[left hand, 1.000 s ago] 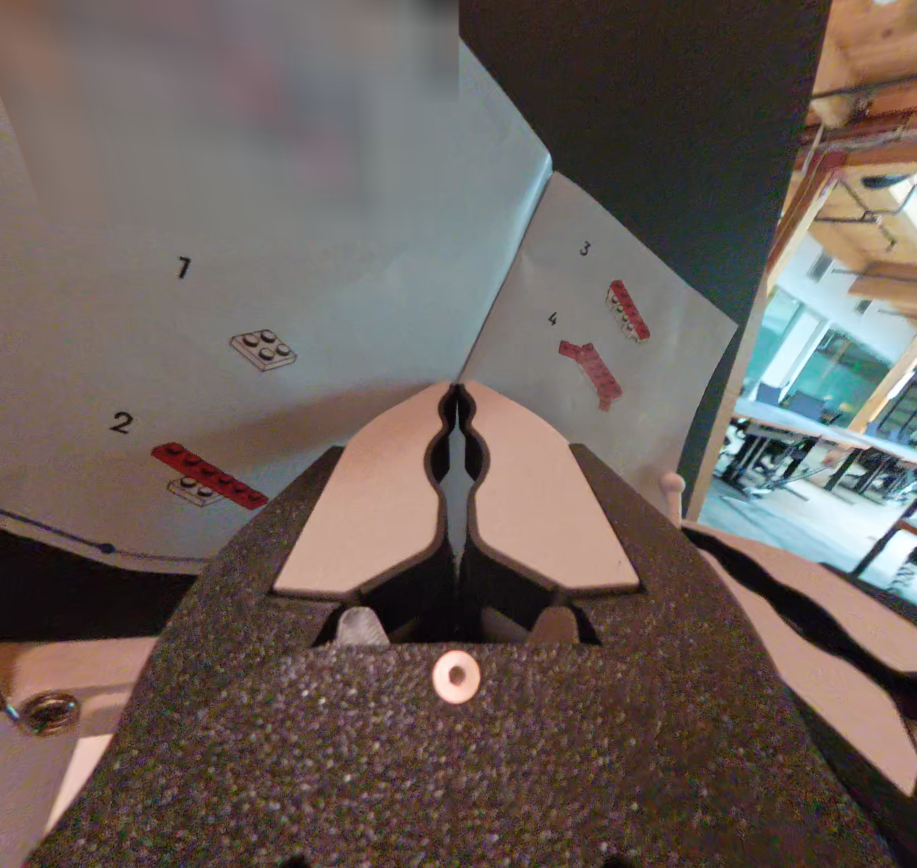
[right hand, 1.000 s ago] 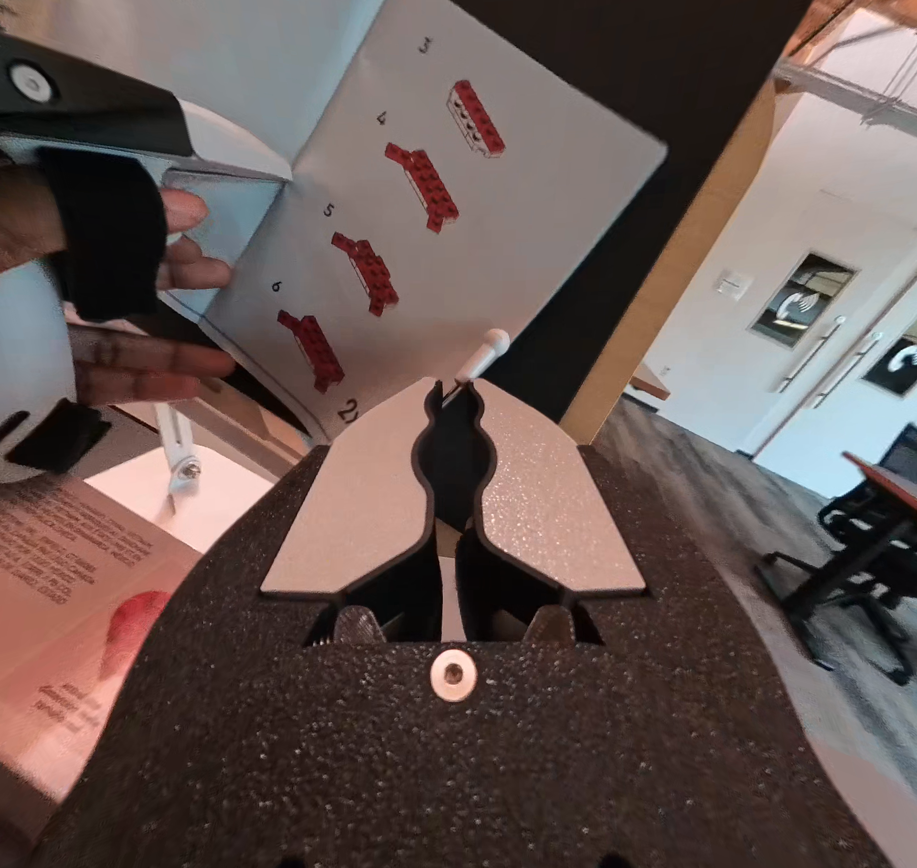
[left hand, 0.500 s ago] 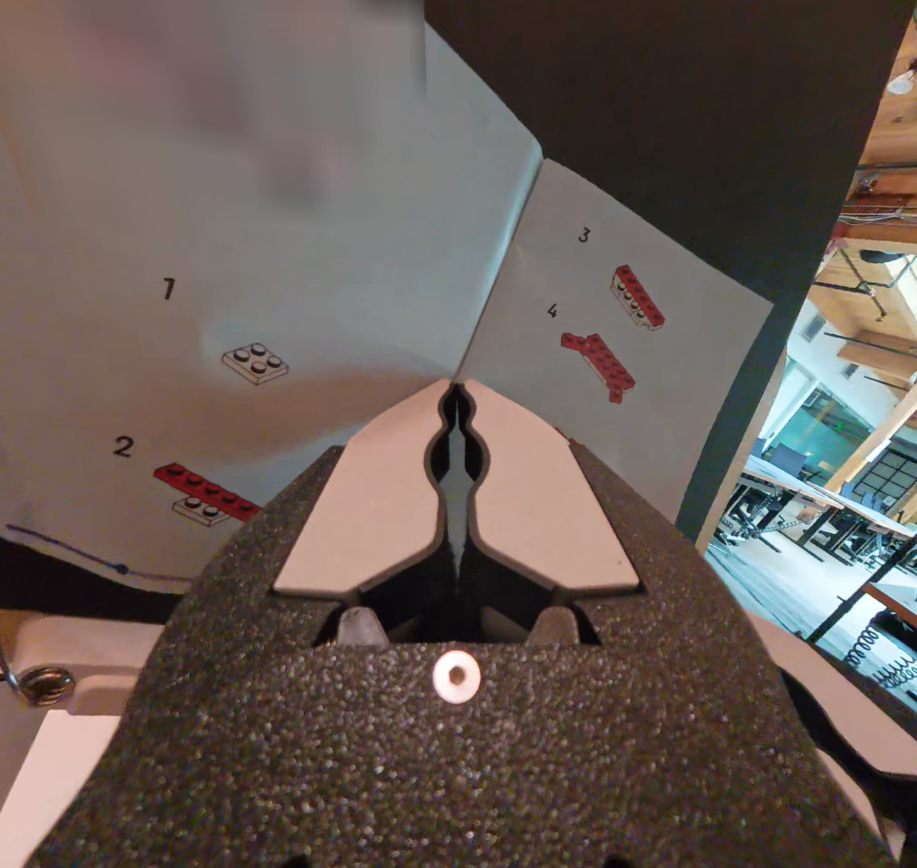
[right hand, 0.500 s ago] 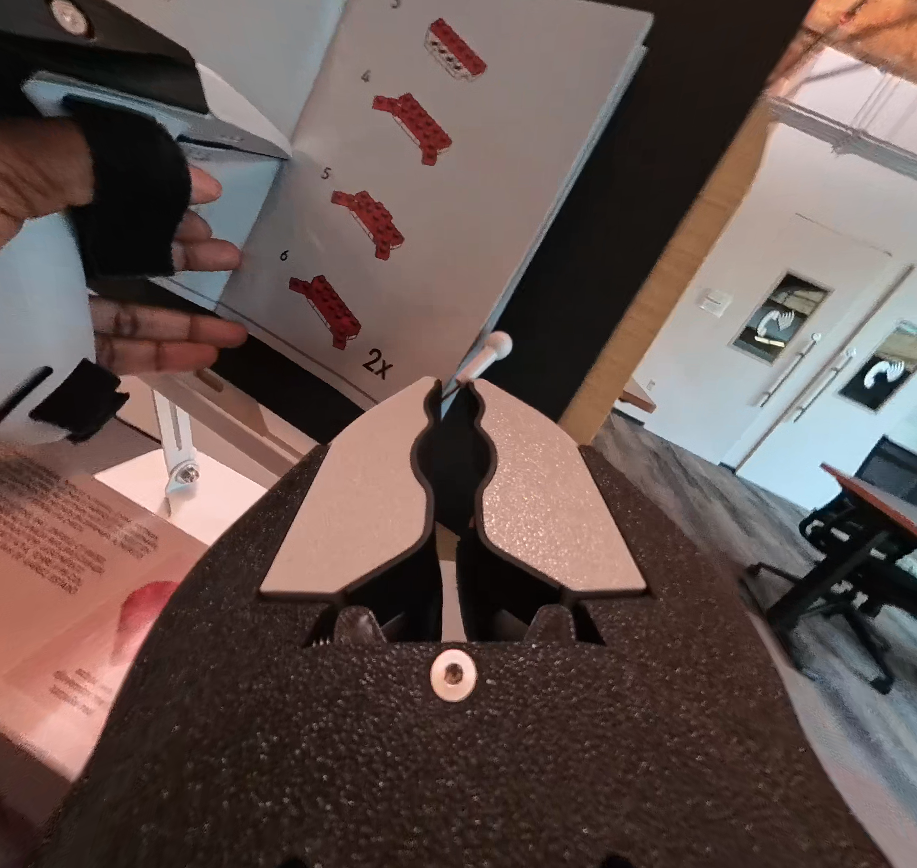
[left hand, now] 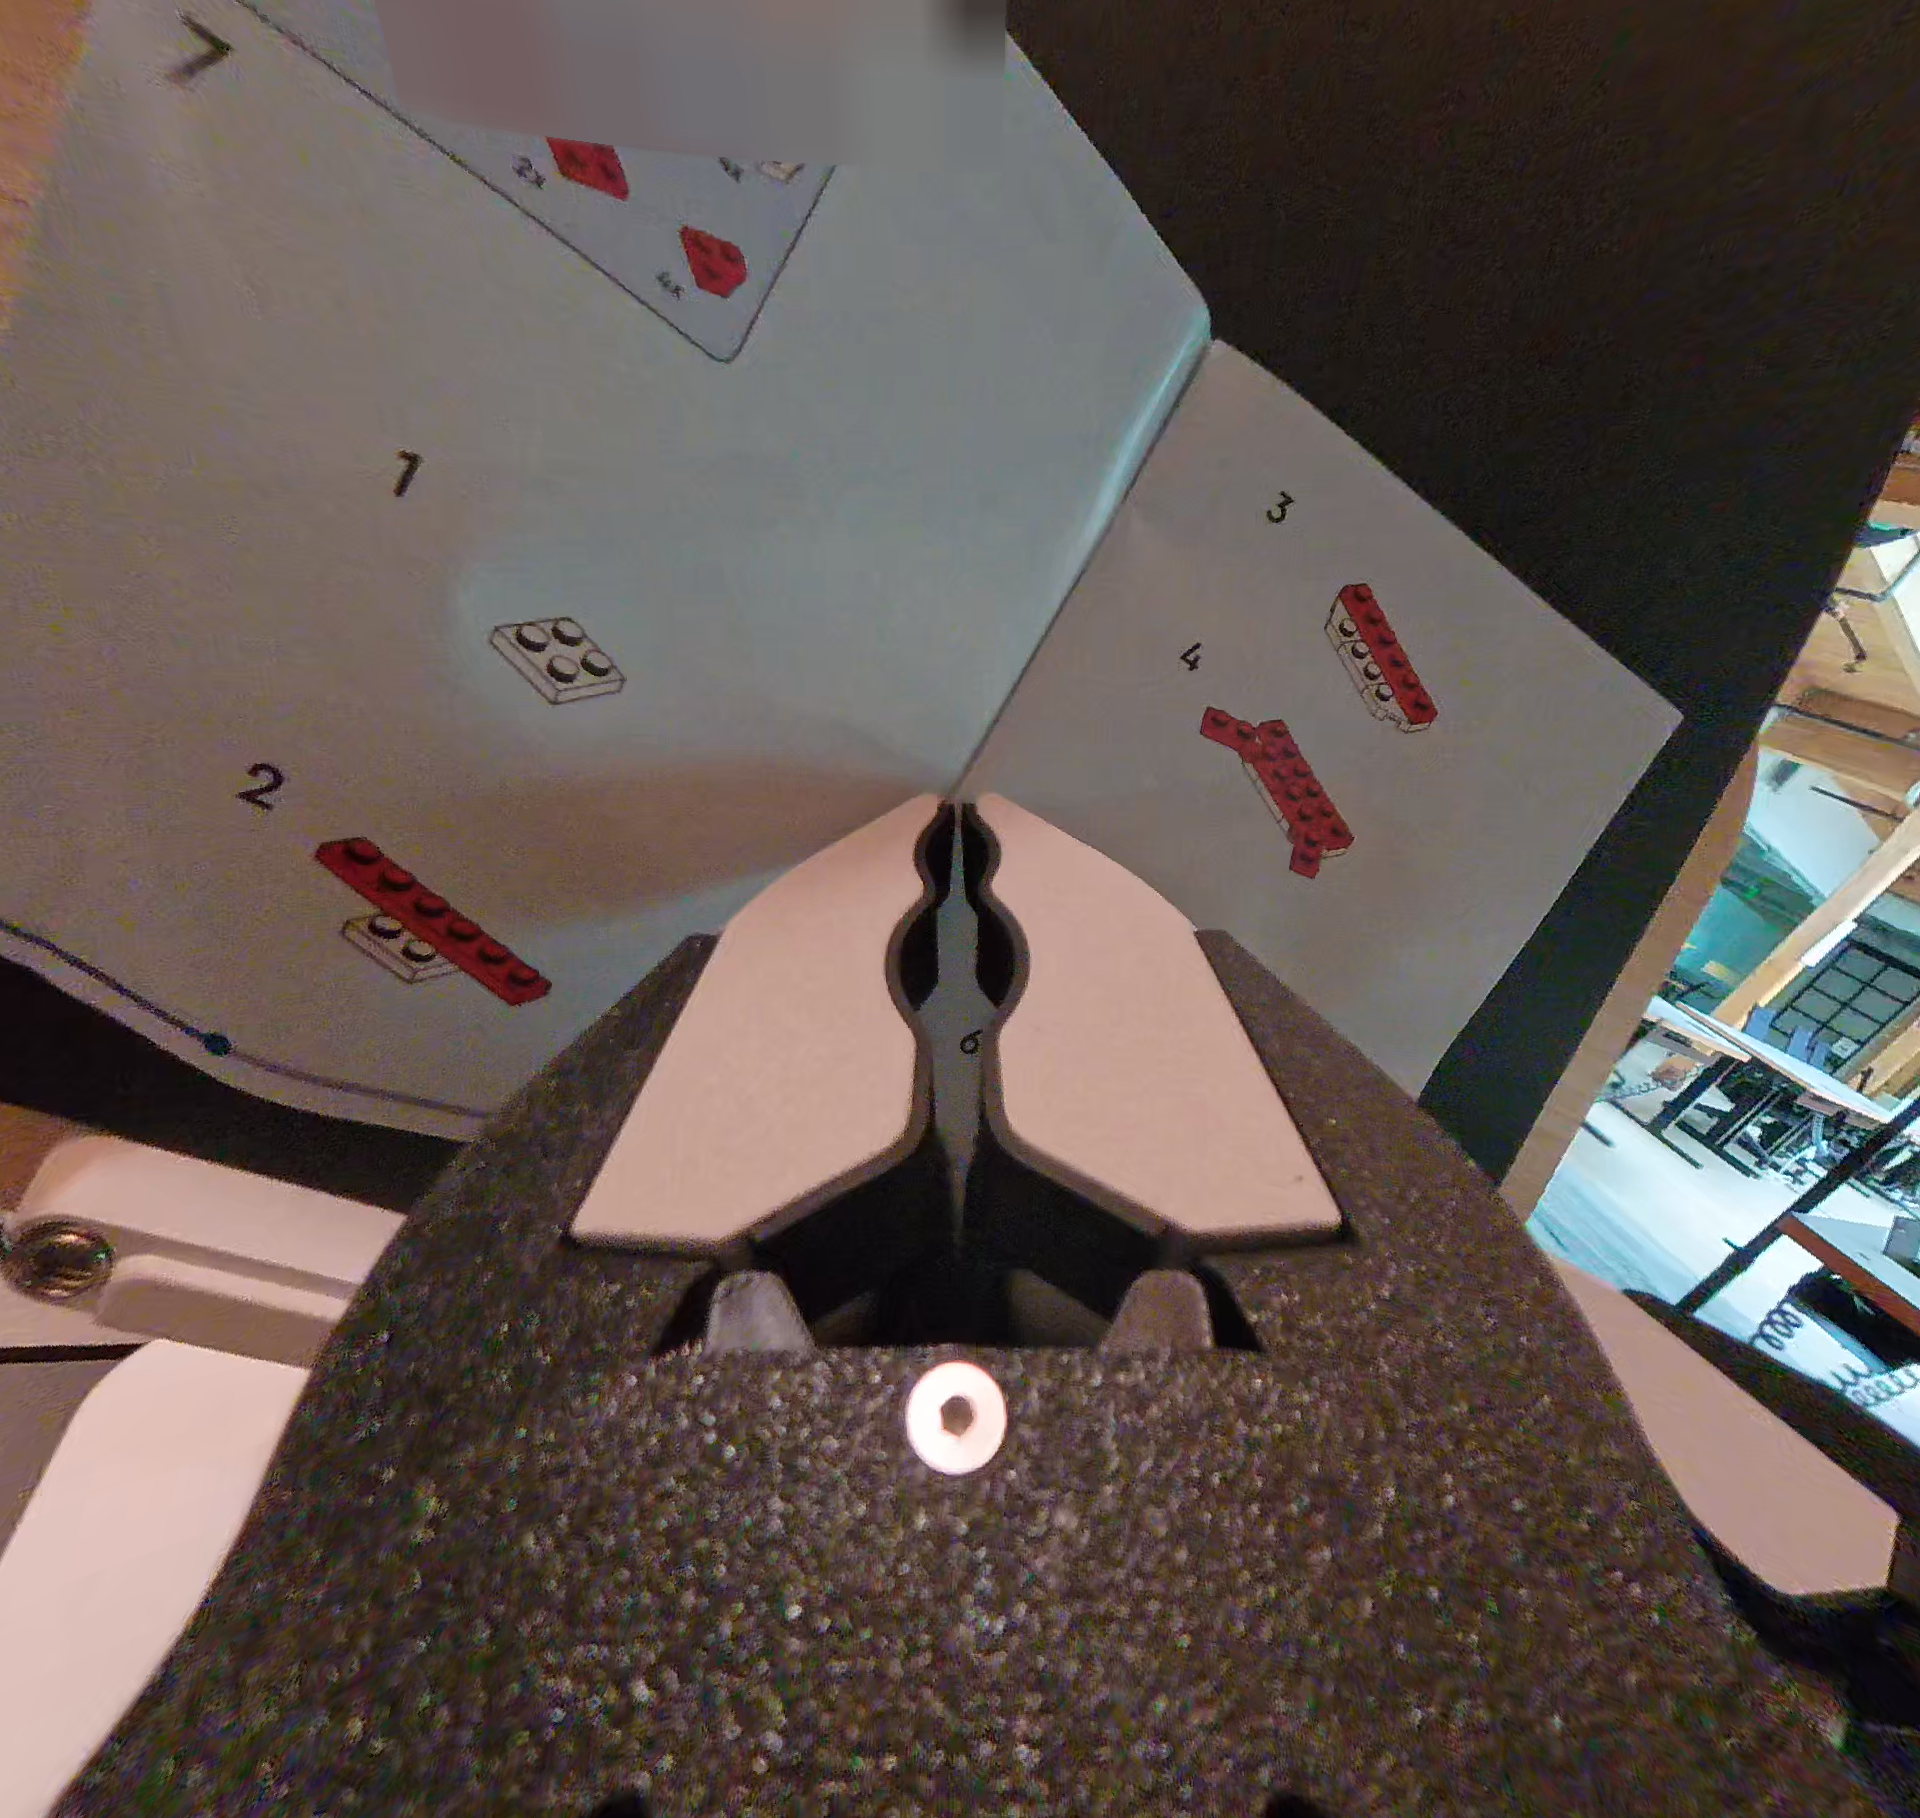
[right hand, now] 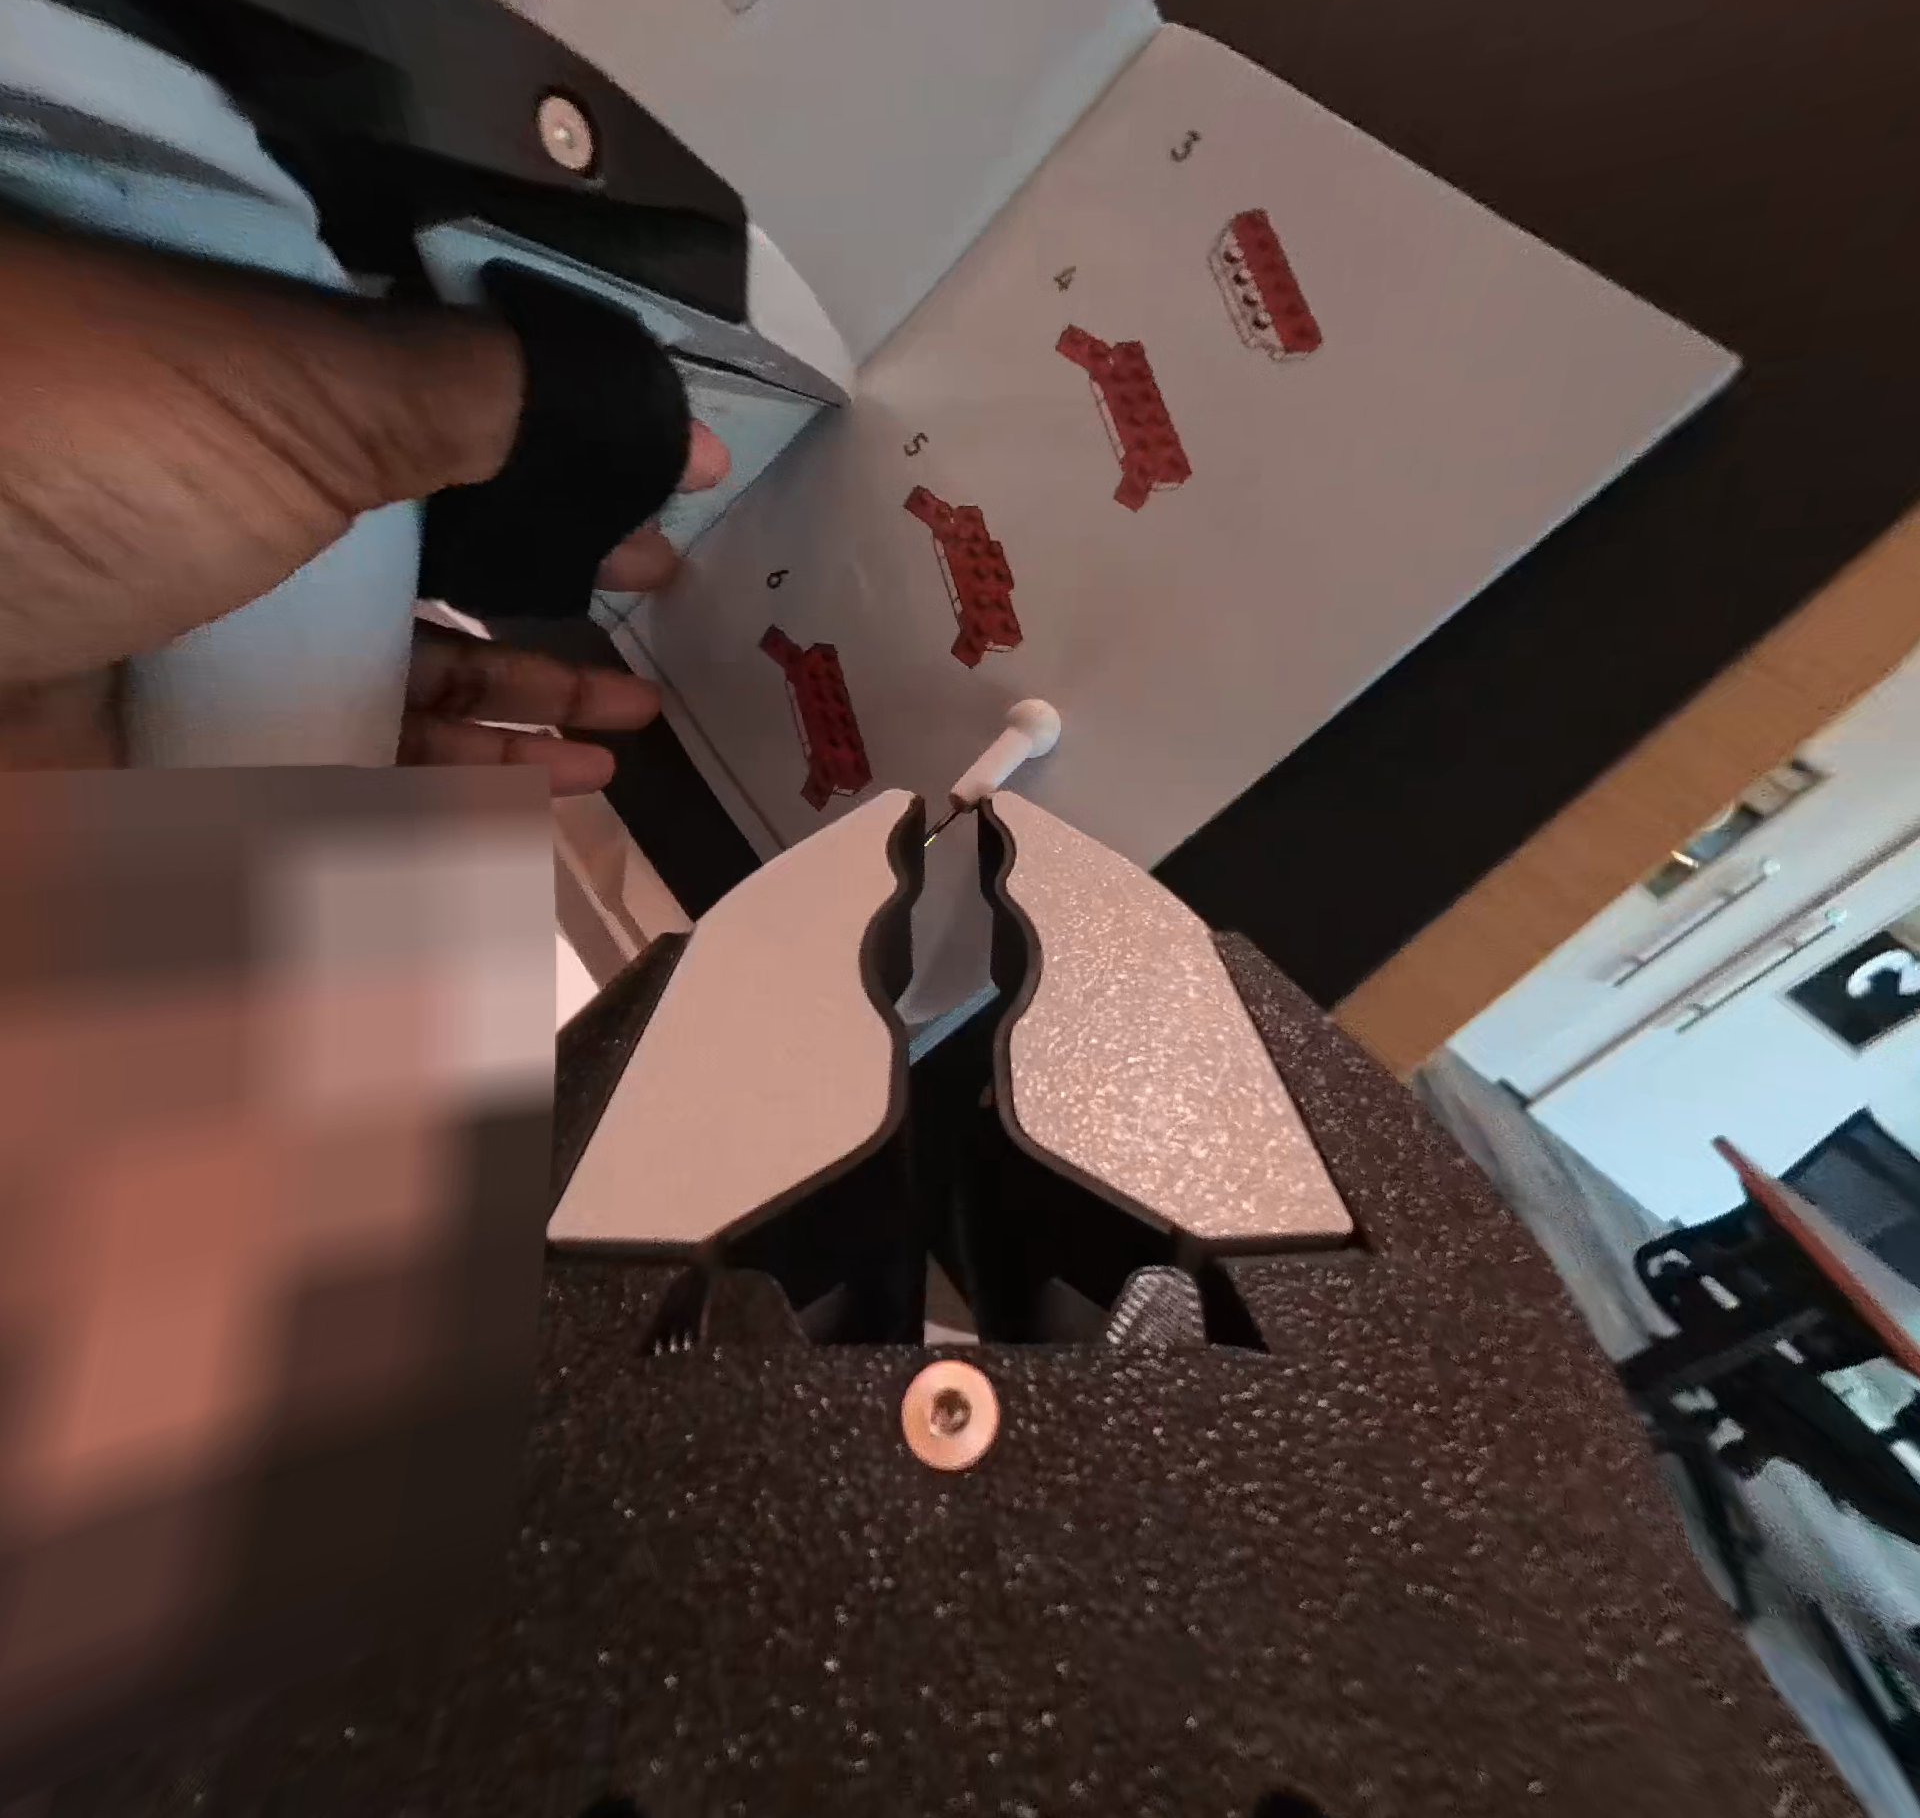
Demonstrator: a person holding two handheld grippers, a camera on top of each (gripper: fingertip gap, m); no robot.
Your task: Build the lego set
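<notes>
An open instruction booklet (left hand: 727,480) with pictures of red and white brick steps stands up in front of a dark panel. My left gripper (left hand: 958,812) is shut on the booklet's lower edge at the fold, and the paper runs between its jaws. The booklet's right page (right hand: 1299,480) also shows in the right wrist view. My right gripper (right hand: 951,807) is at that page's lower edge with its jaws a small gap apart. A white-headed pin (right hand: 1013,745) sticks out at its tips. No loose bricks are in view.
A hand in a black fingerless glove (right hand: 260,480) holds the left gripper at the upper left of the right wrist view. A white stand (left hand: 208,1280) is below the booklet. A wooden edge (right hand: 1662,729) borders the dark panel, with an office room beyond. The tips of one gripper are about 10 cm away from the tips of the other.
The right gripper's jaws have parted slightly and it has rolled and moved closer to the right page. More of the booklet's upper left page shows in the left wrist view.
</notes>
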